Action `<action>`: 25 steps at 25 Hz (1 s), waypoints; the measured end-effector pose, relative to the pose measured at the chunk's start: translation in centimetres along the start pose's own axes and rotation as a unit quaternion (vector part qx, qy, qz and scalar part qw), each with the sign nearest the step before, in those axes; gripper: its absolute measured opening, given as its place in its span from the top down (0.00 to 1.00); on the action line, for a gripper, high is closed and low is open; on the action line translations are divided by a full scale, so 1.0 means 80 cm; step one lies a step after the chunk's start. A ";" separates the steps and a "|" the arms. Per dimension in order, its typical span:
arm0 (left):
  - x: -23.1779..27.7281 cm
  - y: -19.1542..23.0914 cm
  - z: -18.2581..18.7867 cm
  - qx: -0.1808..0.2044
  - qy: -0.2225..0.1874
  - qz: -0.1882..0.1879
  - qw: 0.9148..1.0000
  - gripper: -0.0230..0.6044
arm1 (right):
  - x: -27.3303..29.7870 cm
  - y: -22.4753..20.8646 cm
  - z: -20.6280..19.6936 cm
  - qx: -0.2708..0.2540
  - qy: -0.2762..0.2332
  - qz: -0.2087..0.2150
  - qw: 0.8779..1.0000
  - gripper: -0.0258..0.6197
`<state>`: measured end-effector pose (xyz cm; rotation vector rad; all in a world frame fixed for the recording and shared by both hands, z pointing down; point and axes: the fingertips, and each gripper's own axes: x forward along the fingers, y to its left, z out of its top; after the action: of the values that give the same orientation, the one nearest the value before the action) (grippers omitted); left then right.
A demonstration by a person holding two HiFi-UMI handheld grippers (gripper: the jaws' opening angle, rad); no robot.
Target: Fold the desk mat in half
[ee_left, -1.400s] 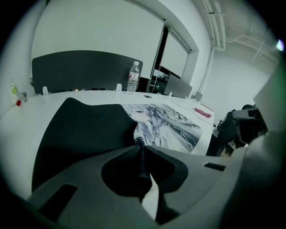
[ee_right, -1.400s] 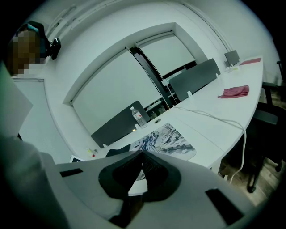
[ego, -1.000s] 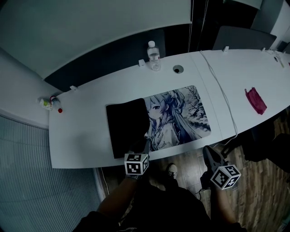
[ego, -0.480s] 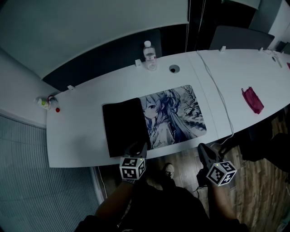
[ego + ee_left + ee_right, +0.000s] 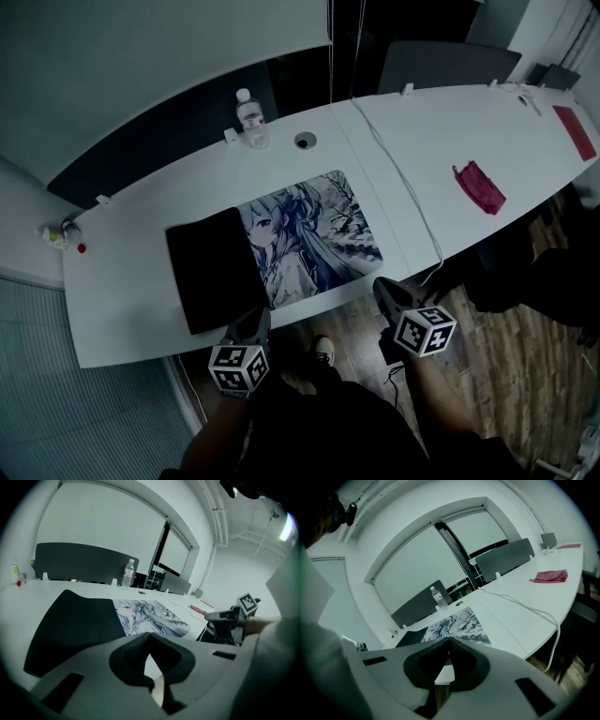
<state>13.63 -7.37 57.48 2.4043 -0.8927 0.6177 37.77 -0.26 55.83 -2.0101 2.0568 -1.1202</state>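
Though both jaws meet empty, left's just closed, only head view shows shoe (image 5: 323, 352)

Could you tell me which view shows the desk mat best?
The head view: nearly the whole desk mat shows from above, black flap folded over its left. The left gripper view shows it foreshortened; the right gripper view, partly behind the jaws.
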 end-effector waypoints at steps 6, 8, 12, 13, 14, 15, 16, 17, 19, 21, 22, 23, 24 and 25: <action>-0.020 -0.038 0.004 -0.003 -0.017 -0.048 0.999 0.95 | 0.022 -0.042 -0.014 -0.028 0.033 -0.056 0.997 0.92; -0.030 -0.045 0.003 0.000 -0.018 -0.056 0.998 0.95 | 0.032 -0.056 -0.018 -0.045 0.047 -0.075 0.995 0.92; -0.048 -0.049 -0.005 -0.003 -0.015 -0.067 0.998 0.95 | 0.048 -0.079 -0.019 -0.079 0.063 -0.120 0.988 0.92; -0.051 -0.048 -0.007 -0.003 -0.015 -0.068 0.998 0.95 | 0.052 -0.081 -0.018 -0.084 0.065 -0.127 0.986 0.92; -0.054 -0.047 -0.009 -0.004 -0.014 -0.068 0.998 0.95 | 0.056 -0.082 -0.017 -0.087 0.067 -0.130 0.985 0.92; -0.057 -0.046 -0.011 -0.006 -0.013 -0.068 0.998 0.95 | 0.060 -0.083 -0.017 -0.091 0.069 -0.132 0.985 0.91; -0.058 -0.045 -0.013 -0.008 -0.012 -0.069 0.998 0.95 | 0.064 -0.083 -0.016 -0.094 0.072 -0.133 0.984 0.85; -0.060 -0.045 -0.015 -0.010 -0.011 -0.070 0.997 0.95 | 0.068 -0.083 -0.017 -0.097 0.076 -0.134 0.983 0.79; -0.063 -0.044 -0.017 -0.014 -0.010 -0.074 0.997 0.95 | 0.075 -0.086 -0.020 -0.102 0.083 -0.138 0.982 0.74; -0.065 -0.046 -0.017 -0.018 -0.010 -0.082 0.996 0.95 | 0.082 -0.091 -0.025 -0.106 0.090 -0.146 0.979 0.68; -0.065 -0.048 -0.017 -0.019 -0.010 -0.086 0.996 0.95 | 0.084 -0.093 -0.027 -0.107 0.094 -0.150 0.978 0.64; -0.065 -0.050 -0.017 -0.019 -0.010 -0.090 0.996 0.95 | 0.087 -0.095 -0.029 -0.107 0.099 -0.152 0.978 0.62; -0.065 -0.051 -0.016 -0.019 -0.011 -0.093 0.995 0.95 | 0.089 -0.096 -0.032 -0.110 0.104 -0.153 0.977 0.62; -0.065 -0.051 -0.016 -0.018 -0.011 -0.095 0.995 0.95 | 0.090 -0.096 -0.035 -0.118 0.108 -0.156 0.975 0.61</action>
<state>12.62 -1.46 54.36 2.4304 -0.6684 0.5006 41.78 -4.56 65.03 -2.4995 2.1106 -1.2461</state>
